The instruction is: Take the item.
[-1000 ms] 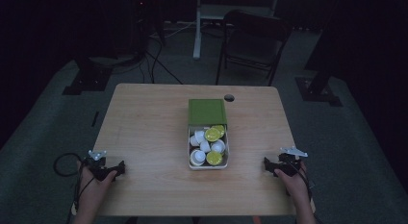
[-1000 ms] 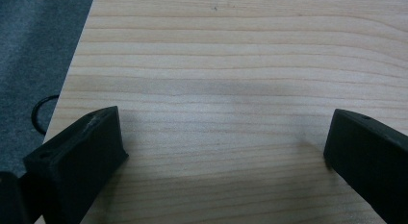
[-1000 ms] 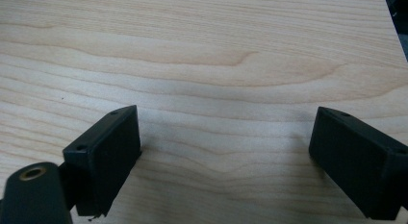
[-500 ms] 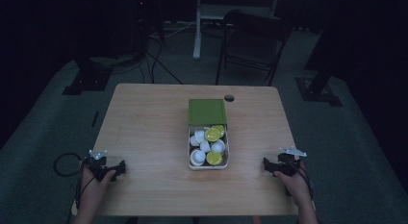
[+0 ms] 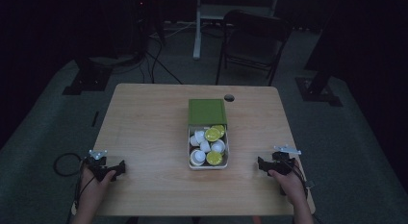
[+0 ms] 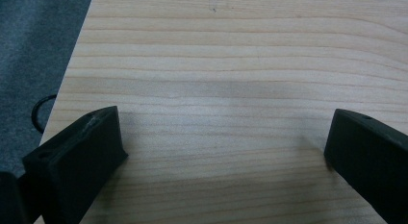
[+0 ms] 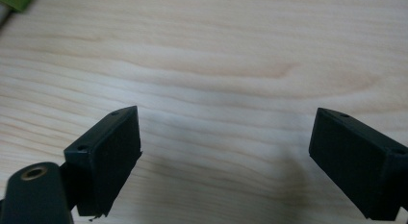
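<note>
A white tray [image 5: 190, 159] sits mid-table, half covered by a green lid [image 5: 207, 111], holding several white and yellow-green capsules [image 5: 212, 134]. My left gripper [image 5: 107, 169] rests near the table's front left corner, far from the tray; in its own view the left gripper [image 6: 221, 137] is open over bare wood. My right gripper [image 5: 270, 165] rests near the front right edge; in its own view the right gripper [image 7: 226, 137] is open with nothing between its black jaws. A corner of the green lid [image 7: 17, 0] peeks in at the top left of the right gripper view.
The wooden table [image 5: 144, 123] has a round cable hole [image 5: 229, 97] at the back. A folding chair [image 5: 252, 41] and stand bases [image 5: 86, 80] stand on the carpet behind. A cable [image 5: 65, 164] loops off the left edge.
Both hands have shifted slightly toward the front edge of the table. The tray and its capsules have not moved.
</note>
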Demonstrator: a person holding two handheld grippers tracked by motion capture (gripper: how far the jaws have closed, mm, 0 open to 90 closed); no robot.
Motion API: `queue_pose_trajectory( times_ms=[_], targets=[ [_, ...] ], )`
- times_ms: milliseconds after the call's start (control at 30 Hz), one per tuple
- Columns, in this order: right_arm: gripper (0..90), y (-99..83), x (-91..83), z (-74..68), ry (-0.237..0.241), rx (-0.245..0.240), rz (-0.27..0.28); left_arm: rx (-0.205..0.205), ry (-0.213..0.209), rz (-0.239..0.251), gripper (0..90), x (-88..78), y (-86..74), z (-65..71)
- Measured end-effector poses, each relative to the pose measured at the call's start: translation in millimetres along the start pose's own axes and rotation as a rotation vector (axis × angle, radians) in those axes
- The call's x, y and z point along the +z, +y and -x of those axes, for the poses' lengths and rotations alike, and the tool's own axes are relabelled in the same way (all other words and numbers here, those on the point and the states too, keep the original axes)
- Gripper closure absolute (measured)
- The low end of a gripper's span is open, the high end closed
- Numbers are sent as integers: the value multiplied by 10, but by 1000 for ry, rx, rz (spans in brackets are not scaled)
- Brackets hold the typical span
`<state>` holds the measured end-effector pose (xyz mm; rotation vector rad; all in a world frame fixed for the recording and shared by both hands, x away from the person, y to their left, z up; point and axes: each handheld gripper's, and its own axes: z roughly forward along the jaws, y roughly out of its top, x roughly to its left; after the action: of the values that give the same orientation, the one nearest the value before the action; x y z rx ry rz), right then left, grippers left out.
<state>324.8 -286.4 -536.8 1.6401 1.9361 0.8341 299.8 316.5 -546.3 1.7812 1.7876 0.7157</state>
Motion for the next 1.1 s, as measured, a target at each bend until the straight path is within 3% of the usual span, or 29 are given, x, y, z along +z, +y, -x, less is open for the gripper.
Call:
queue_pose_trajectory(
  times_ms=[100,467,733,1100],
  targets=[
    [106,69,-48,-84,33,-20,11,0,0,0,2,0,0,0],
    [119,266,-195,-298,87,-55,65,0,0,0,2,0,0,0],
    [119,448,-312,-458,115,-96,105,2,0,-1,2,-1,0,-1],
    [119,621,-397,-616,120,-107,142,1,0,-1,2,-1,0,-1]
  ],
)
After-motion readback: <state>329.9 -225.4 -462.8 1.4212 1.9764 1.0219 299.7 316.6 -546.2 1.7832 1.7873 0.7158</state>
